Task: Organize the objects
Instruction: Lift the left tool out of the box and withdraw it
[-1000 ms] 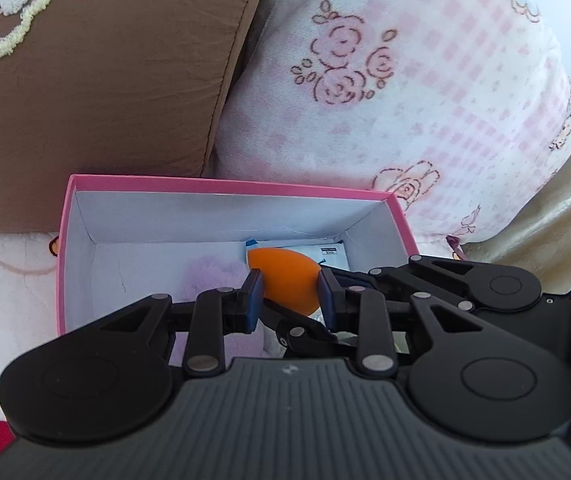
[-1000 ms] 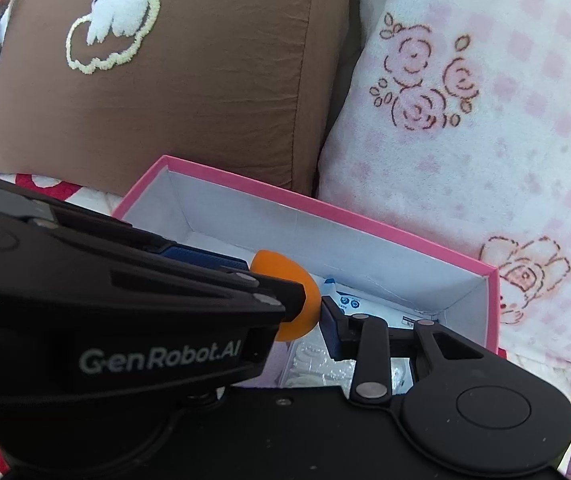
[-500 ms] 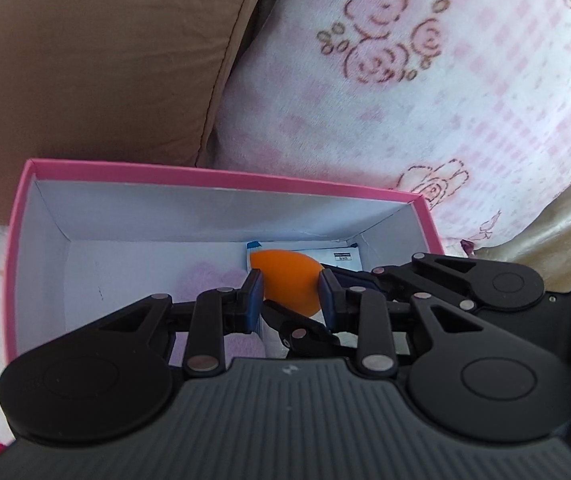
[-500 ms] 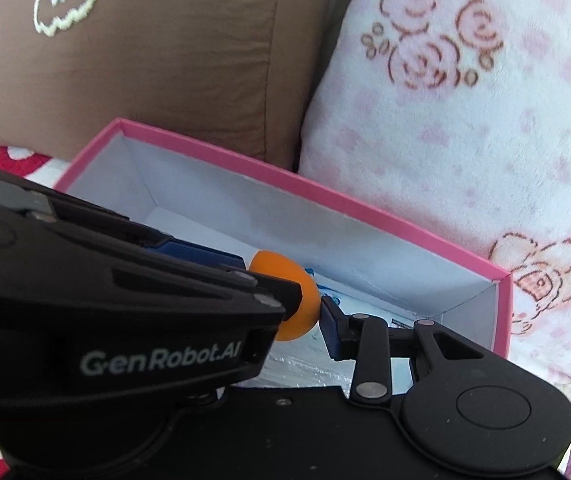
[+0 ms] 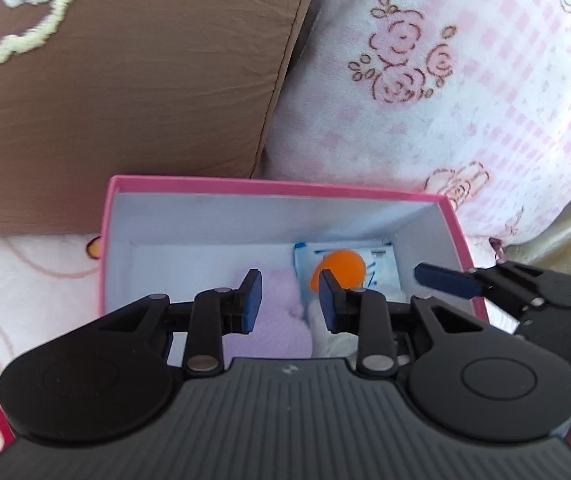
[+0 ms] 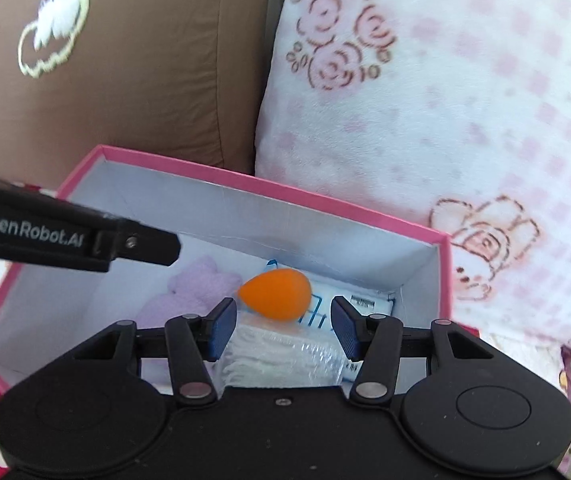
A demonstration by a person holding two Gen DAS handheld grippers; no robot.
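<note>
An orange egg-shaped sponge (image 6: 275,294) lies in the pink box (image 6: 325,198) on a blue-and-white packet (image 6: 325,310), beside a lilac plush item (image 6: 189,288). The sponge also shows in the left wrist view (image 5: 339,268), with the packet (image 5: 381,268), the plush (image 5: 277,320) and the box (image 5: 269,188). My left gripper (image 5: 287,306) is open and empty above the box's near side. My right gripper (image 6: 283,330) is open and empty just in front of the sponge. One right finger (image 5: 445,280) reaches over the box's right wall.
A brown cushion (image 6: 125,60) and a pink-and-white floral pillow (image 6: 445,100) stand right behind the box. A clear plastic pack of white pads (image 6: 281,356) lies in the box's near part. Patterned bedding (image 5: 25,280) lies to the left.
Both grippers held the orange sponge between their fingers over the box. They have opened and drawn apart, and the sponge now lies in the box on the packet.
</note>
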